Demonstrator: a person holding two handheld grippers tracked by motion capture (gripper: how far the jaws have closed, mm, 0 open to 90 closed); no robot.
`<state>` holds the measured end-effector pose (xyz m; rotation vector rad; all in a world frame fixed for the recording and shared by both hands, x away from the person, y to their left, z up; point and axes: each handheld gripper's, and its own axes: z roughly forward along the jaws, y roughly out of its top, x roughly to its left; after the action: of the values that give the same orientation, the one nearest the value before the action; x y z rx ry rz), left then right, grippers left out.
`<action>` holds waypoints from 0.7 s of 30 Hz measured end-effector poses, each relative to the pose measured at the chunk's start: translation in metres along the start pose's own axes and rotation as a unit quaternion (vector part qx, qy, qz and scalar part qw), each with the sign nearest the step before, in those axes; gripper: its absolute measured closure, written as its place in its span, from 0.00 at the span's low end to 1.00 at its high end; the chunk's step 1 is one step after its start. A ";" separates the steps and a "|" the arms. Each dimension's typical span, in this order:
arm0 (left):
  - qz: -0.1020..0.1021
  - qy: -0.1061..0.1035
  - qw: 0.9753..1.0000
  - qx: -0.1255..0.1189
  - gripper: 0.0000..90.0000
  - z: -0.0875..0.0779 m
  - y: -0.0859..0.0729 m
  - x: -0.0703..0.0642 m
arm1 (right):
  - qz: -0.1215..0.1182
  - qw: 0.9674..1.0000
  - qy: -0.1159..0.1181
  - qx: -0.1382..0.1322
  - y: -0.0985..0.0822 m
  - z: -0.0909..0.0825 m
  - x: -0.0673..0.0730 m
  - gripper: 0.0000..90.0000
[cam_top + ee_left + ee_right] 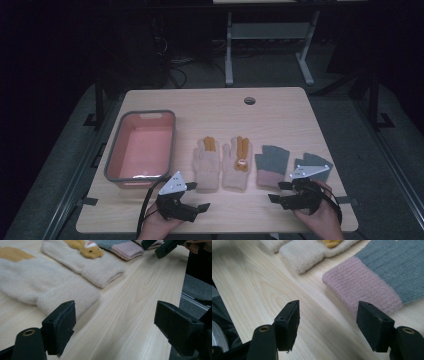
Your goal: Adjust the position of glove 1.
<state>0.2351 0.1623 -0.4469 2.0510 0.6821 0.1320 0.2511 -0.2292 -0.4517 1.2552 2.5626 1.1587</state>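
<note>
Two cream gloves with orange fingers lie side by side mid-table, one left of the other. To their right lie two grey gloves with pink cuffs. My left gripper hovers open near the front edge, just below the left cream glove's cuff. My right gripper is open too, its jaws pointing left beside the pink cuff of the nearer grey glove. Nothing sits between either pair of jaws.
A pink basin with a grey rim stands on the left part of the table. A round cable hole sits near the far edge. The table's front edge lies just under both hands.
</note>
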 end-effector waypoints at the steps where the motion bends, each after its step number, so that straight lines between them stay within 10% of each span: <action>1: 0.000 0.002 1.000 -0.001 0.20 0.000 0.000 -0.001 | 0.000 1.000 0.001 0.000 0.000 0.000 0.000 0.39; 21: 0.003 0.013 1.000 -0.017 0.19 -0.007 0.002 -0.002 | -0.009 0.999 0.032 0.018 0.017 0.003 0.010 0.34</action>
<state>0.2315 0.1661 -0.4409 2.0226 0.6858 0.1738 0.2565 -0.2134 -0.4400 1.2181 2.6465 1.1734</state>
